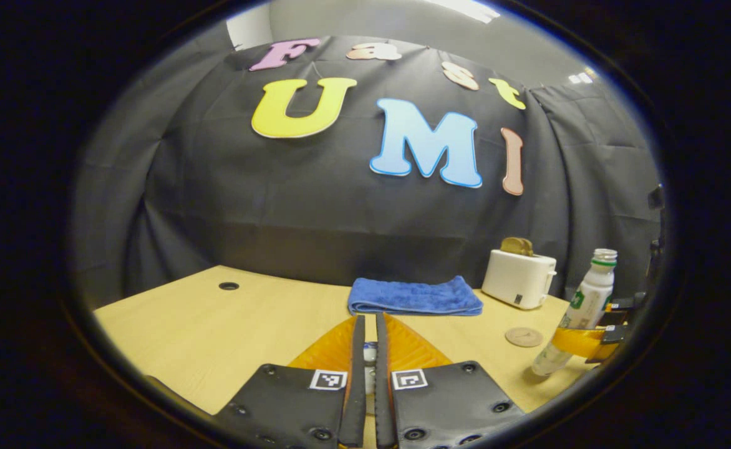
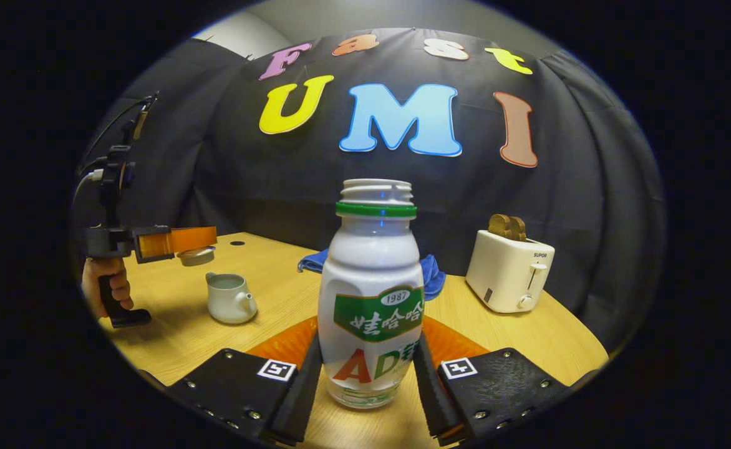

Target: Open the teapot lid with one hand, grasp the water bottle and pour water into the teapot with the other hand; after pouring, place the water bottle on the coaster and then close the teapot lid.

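Observation:
In the right gripper view, the white water bottle [image 2: 372, 293] with a green neck ring and no cap stands between my right gripper's [image 2: 368, 349] fingers, which press on both its sides. At the left a small white teapot [image 2: 229, 298] sits open on the table. Just above it my left gripper [image 2: 206, 239], held by a hand [image 2: 105, 284], carries the lid [image 2: 196, 255]. In the left gripper view my left gripper [image 1: 370, 324] is nearly closed on the small lid knob [image 1: 370, 357]. The bottle [image 1: 580, 308] leans at the right in the right gripper [image 1: 565, 340], beside a round coaster [image 1: 524, 337].
A white toaster [image 2: 509, 270] with bread in it stands at the back right of the wooden table [image 2: 278, 299]. A folded blue towel [image 1: 414, 296] lies at the back by the black cloth wall. A cable hole [image 1: 229, 285] is at the table's far left.

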Demonstrator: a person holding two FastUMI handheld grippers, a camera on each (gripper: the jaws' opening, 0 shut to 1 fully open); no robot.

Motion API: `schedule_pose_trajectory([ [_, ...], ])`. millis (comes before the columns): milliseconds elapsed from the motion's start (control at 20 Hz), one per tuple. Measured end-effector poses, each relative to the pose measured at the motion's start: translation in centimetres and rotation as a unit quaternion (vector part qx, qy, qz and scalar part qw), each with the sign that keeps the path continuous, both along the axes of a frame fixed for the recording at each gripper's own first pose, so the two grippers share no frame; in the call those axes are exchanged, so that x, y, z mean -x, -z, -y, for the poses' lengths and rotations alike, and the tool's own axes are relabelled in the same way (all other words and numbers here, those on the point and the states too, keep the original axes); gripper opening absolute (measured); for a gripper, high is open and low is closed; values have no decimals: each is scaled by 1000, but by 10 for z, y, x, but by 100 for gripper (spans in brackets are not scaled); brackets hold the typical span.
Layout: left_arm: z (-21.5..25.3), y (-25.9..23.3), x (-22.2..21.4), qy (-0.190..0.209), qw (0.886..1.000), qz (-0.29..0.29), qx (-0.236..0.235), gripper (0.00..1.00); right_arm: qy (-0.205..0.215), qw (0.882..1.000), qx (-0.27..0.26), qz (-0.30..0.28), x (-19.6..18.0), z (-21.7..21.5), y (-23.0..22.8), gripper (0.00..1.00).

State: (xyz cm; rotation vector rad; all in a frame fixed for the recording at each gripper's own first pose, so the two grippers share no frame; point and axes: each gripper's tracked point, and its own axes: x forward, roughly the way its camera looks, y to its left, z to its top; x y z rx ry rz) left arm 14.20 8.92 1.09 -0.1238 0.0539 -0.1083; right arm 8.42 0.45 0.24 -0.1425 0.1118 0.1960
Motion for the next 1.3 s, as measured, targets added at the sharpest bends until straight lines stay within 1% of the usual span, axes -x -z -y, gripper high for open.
schedule_pose_trajectory([
  [50,3,3,-4,1,1000,-2,-4,17,-1,1000,2,-1,0,1,0,70],
  [100,6,5,-8,2,1000,-4,-6,12,-2,1000,3,0,2,3,1,70],
  [250,16,6,-13,9,1000,-7,-17,12,0,1000,3,-1,2,8,2,70],
  [300,20,9,-15,11,1000,-7,-26,17,-1,1000,0,-2,2,8,2,70],
  [450,24,15,-22,9,999,-11,-49,17,-1,1000,-3,-3,2,8,1,70],
  [500,25,18,-24,11,999,-14,-47,17,1,1000,-5,-1,2,9,1,70],
  [550,26,20,-25,12,999,-17,-45,12,3,1000,-4,-1,2,9,0,70],
  [600,27,22,-27,12,999,-20,-45,12,4,1000,-4,-1,2,9,0,70],
  [650,26,23,-27,11,999,-22,-47,16,4,1000,-6,-2,2,9,0,70],
  [700,26,24,-27,11,999,-24,-48,17,4,1000,-9,-1,2,9,-1,70],
  [750,25,26,-28,11,999,-26,-46,17,3,1000,-10,-2,2,8,-1,70],
  [800,24,28,-28,10,999,-29,-45,12,3,1000,-11,-3,2,8,0,70],
  [850,24,29,-29,10,999,-32,-42,17,1,1000,-12,-4,2,8,-1,70],
  [900,25,31,-29,10,999,-33,-38,17,1,1000,-12,-5,3,8,1,70],
  [950,24,31,-29,10,999,-33,-38,9,2,1000,-12,-6,2,8,0,70],
  [1000,25,31,-29,10,999,-32,-36,17,2,1000,-13,-7,3,7,1,70],
  [1200,26,41,-25,12,999,-47,-22,17,3,1000,-17,-14,3,8,2,70],
  [1300,24,39,-27,10,999,-40,-20,16,5,1000,-17,-15,3,8,2,70],
])
